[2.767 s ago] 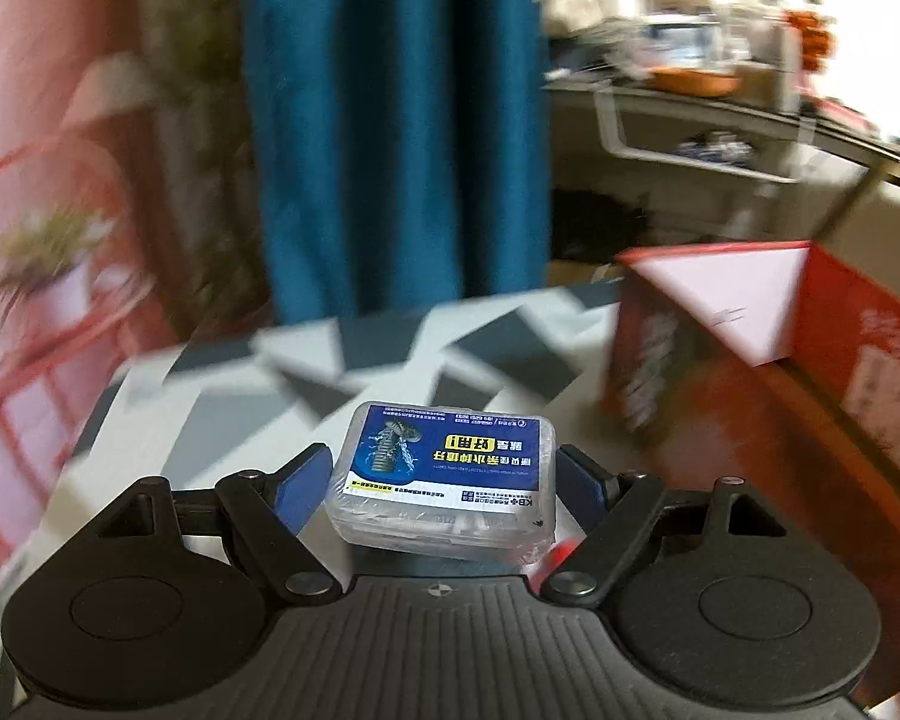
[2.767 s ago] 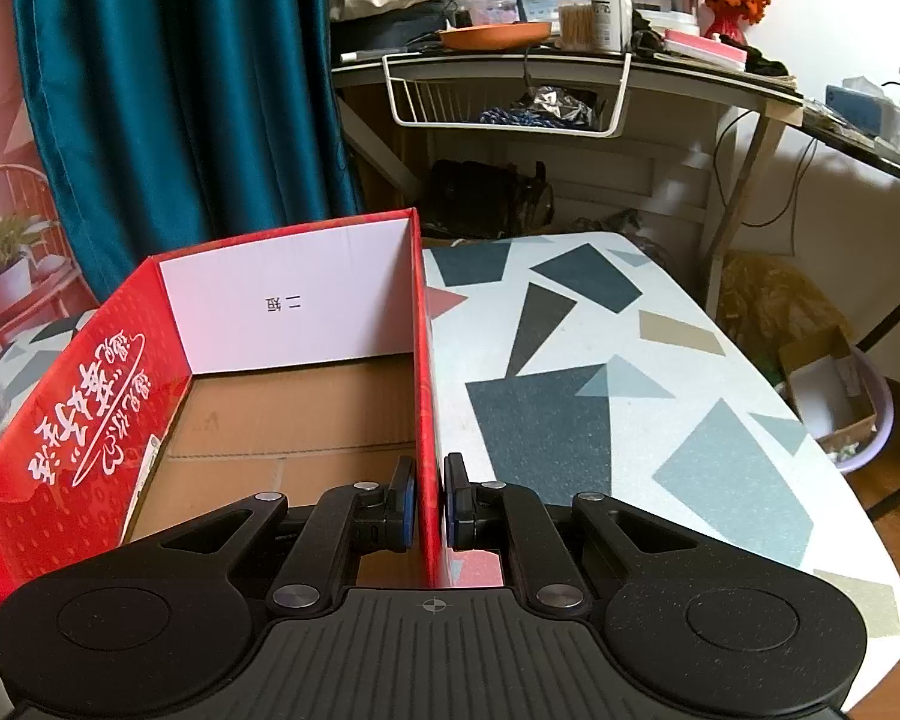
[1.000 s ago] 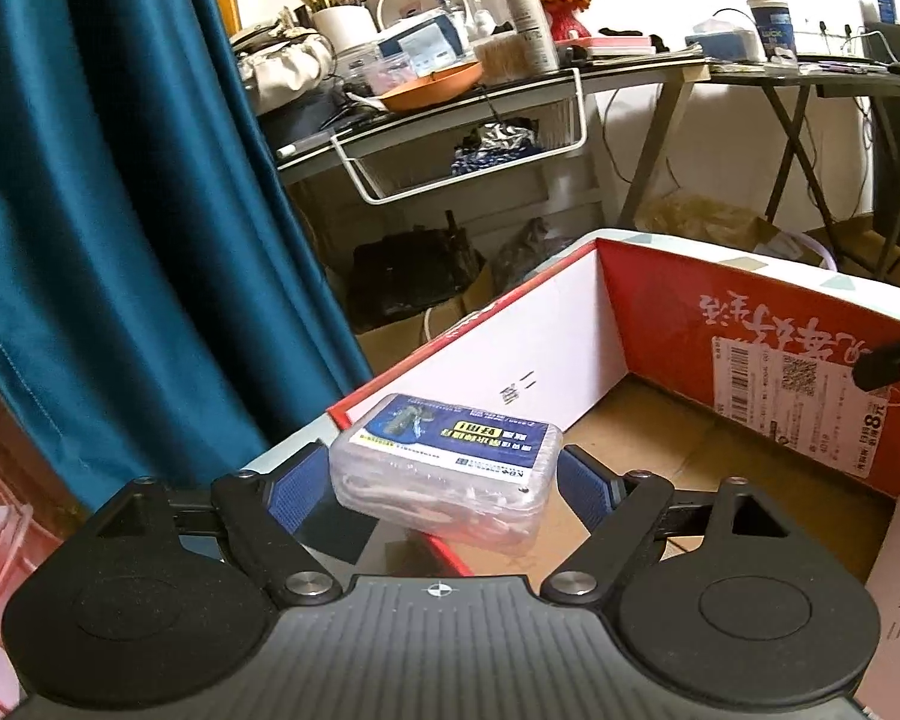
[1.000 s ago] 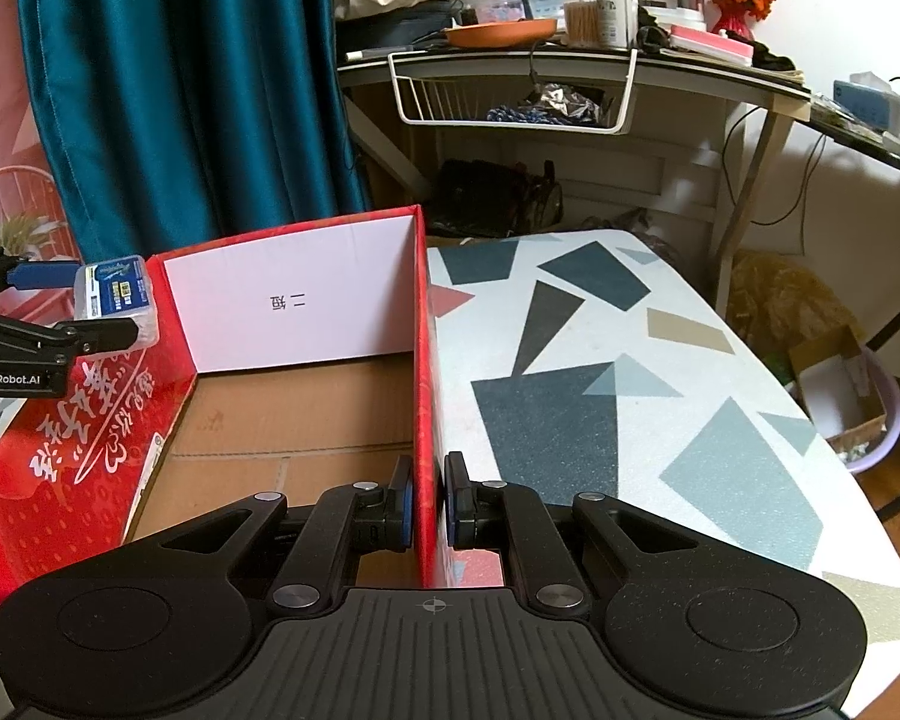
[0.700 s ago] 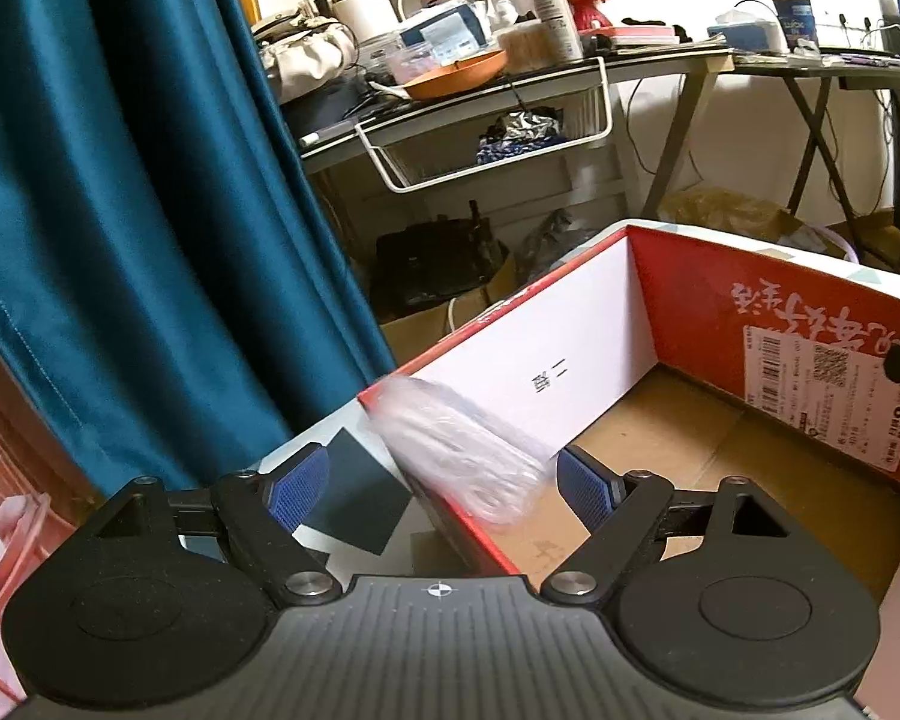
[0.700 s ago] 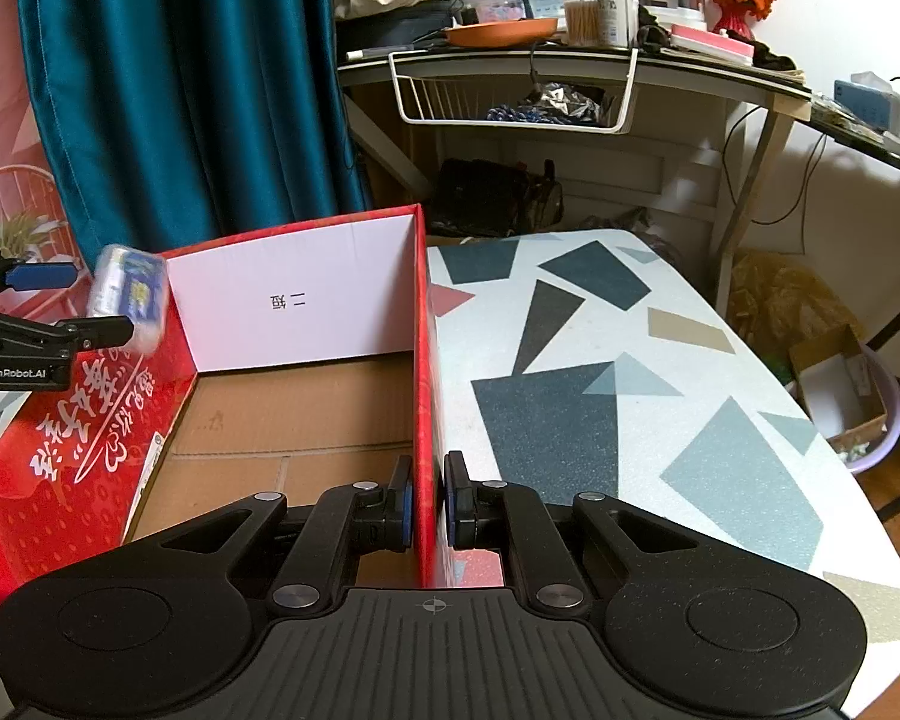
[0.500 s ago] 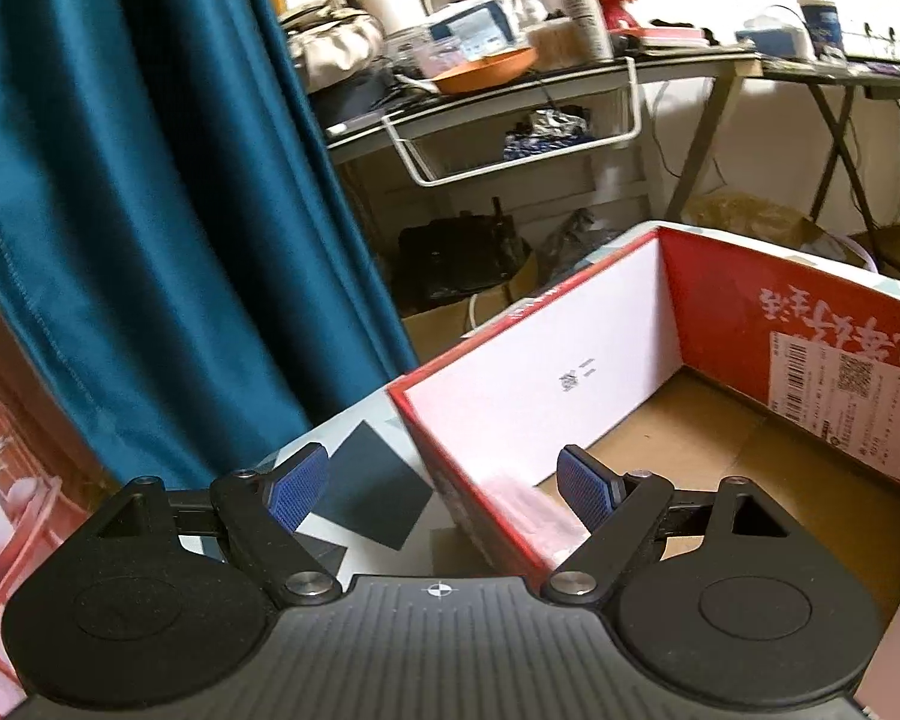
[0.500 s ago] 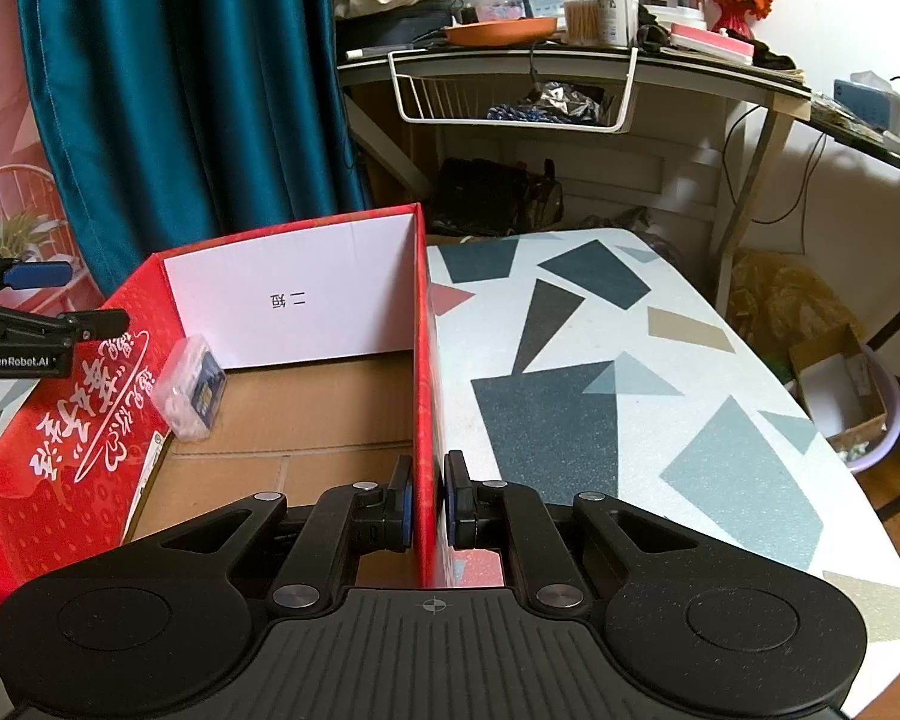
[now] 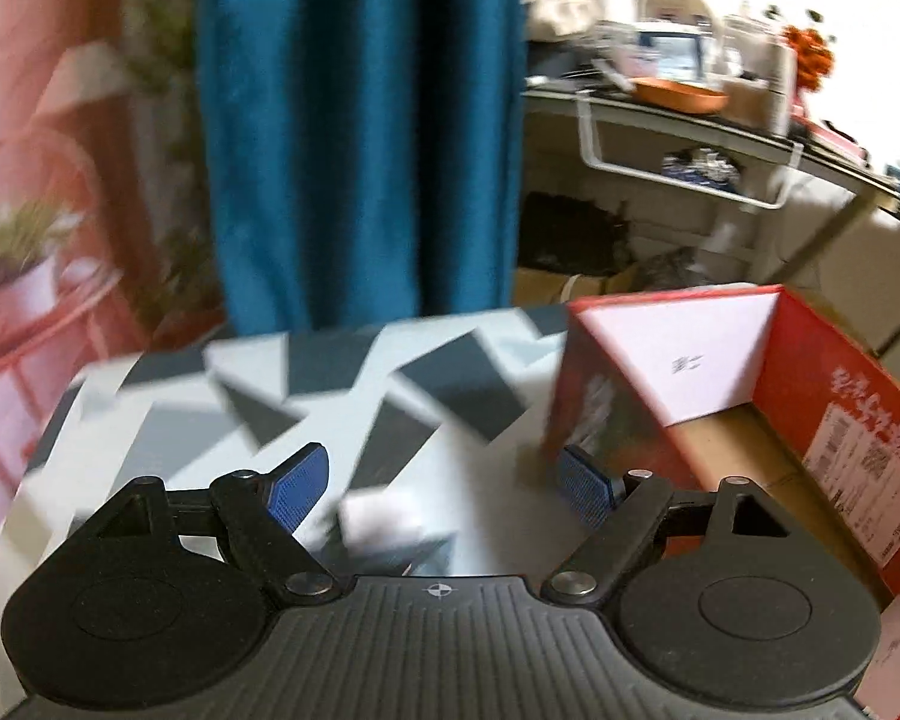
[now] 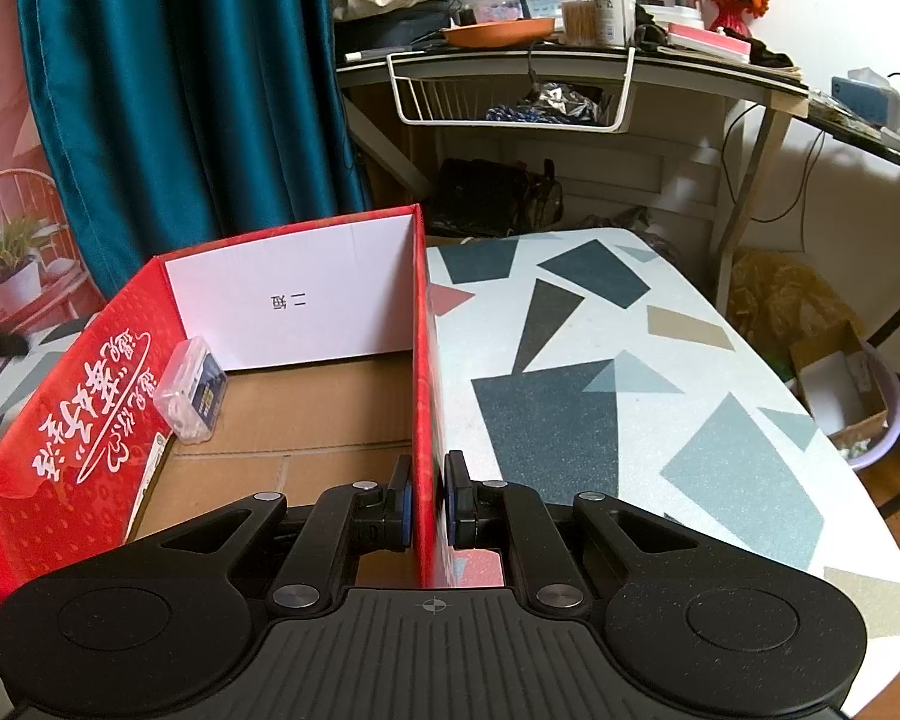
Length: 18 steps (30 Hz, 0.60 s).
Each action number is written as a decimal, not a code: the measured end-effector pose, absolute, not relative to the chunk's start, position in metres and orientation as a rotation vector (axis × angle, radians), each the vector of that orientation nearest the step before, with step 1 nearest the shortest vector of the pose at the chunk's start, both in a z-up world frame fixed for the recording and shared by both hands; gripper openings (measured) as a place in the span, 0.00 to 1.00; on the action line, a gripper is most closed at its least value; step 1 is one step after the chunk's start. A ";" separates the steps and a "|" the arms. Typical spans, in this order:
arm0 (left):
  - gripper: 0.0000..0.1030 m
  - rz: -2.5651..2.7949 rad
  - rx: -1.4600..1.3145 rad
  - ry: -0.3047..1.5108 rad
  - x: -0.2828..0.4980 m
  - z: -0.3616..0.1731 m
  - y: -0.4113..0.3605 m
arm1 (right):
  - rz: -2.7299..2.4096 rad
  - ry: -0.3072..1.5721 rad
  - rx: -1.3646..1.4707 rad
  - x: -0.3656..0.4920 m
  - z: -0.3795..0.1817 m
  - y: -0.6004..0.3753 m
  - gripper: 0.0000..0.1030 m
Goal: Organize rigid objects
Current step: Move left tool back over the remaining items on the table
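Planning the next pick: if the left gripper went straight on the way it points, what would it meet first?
Probably the patterned tabletop. The open left gripper points down at it, with a blurred whitish thing low between its fingers, too smeared to identify. The red box lies off to its right.

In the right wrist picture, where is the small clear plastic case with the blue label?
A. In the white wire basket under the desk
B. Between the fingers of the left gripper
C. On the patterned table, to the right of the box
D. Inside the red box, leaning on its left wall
D: the clear plastic case stands tilted on the cardboard floor of the red box, against its left wall.
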<state>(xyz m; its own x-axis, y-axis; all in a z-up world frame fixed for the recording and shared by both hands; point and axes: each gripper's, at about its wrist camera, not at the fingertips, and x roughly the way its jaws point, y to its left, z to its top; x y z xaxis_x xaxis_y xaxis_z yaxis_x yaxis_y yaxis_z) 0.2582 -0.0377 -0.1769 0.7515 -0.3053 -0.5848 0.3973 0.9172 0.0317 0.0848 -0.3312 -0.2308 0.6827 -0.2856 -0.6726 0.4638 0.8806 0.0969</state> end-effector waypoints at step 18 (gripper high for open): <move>0.52 -0.290 0.005 0.781 0.224 -0.231 0.025 | -0.424 0.710 0.267 0.086 -0.230 -0.330 0.09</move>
